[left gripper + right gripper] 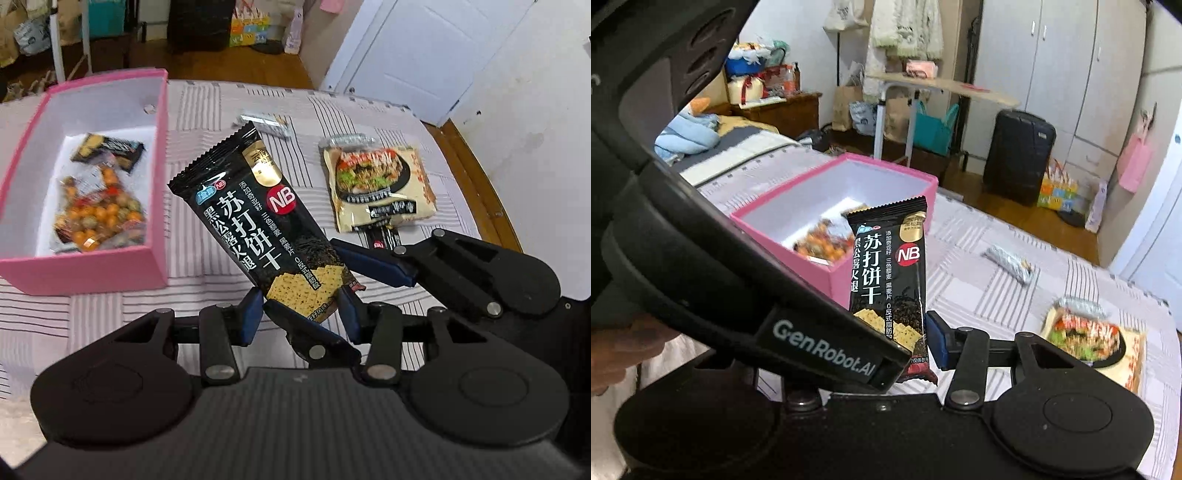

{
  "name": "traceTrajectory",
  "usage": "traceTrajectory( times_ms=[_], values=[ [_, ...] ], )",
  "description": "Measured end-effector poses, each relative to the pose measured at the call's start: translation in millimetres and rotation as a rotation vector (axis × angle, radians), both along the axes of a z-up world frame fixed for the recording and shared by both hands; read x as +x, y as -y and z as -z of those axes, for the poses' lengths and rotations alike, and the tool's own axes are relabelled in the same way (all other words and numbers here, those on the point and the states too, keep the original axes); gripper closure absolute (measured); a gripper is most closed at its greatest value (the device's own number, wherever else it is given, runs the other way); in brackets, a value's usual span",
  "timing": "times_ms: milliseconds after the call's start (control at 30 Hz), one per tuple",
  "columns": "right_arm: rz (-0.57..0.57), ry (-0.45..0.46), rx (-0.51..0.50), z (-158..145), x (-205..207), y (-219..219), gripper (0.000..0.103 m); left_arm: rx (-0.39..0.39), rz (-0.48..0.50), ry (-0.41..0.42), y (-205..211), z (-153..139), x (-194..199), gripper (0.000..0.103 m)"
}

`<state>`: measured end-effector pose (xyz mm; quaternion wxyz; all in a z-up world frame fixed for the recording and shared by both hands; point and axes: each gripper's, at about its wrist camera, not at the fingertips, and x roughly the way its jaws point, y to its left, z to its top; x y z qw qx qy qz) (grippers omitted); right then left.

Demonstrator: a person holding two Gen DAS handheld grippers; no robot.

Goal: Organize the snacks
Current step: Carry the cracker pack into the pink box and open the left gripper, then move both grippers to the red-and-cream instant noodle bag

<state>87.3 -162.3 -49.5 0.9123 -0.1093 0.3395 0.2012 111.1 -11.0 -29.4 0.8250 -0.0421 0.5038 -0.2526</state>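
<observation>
- Black foil cracker packet [255, 218] is held upright, clear of the striped bedcover [369, 122], just right of the pink cardboard box [162, 166].
- Left gripper [301, 314]: jaws are set narrow and clamped on the packet's lower end, one blue pad at each edge.
- Right gripper [888, 332]: jaws are placed around the same lower end. One pad is seen just beside the packet's edge, but the other is hidden behind the left gripper, so contact cannot be told.
- Step in hand, as judged: the lifted packet is being carried to the box, possibly with a handover between grippers.
- Next move, as judged: the packet is to be taken over the box rim, tilted flat and released inside. A single grip should be settled first, since the foil may twist between two.
- Count in the box: one dark snack packet [110, 149] and one clear bag of orange and green coated nuts [96, 210].
- Count on the bed: one silver wrapped bar [264, 123] and one beige flat packet with a food picture [376, 184]. One small dark packet [384, 238] is partly hidden at the beige one's near edge.
- Held: one. Boxes: one.
</observation>
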Motion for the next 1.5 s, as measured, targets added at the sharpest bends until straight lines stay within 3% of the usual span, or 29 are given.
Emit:
traceTrajectory(
  times_ms=[233,400,833,1033,1167,1500],
  values=[
    [-0.046,0.051,0.039,-16,14,-37,0.050,0.028,-0.062,0.066,-40,-30,11,0.061],
    [-0.080,0.040,0.079,-16,39,-65,0.050,0.039,-0.113,0.069,-73,-31,35,0.061],
    [-0.066,-0.089,0.094,36,114,-111,0.051,0.021,-0.190,-0.056,-123,39,121,0.060],
    [-0.050,-0.151,0.134,47,115,-100,0.045,0.046,-0.239,-0.040,-128,56,124,0.045],
    [-0.073,-0.131,0.109,33,96,-86,0.043,0.011,-0.249,-0.041,-129,52,114,0.043],
    [-0.003,-0.048,0.158,-40,46,5,0.038,0.005,-0.214,0.097,-114,-18,68,0.043]
  ],
)
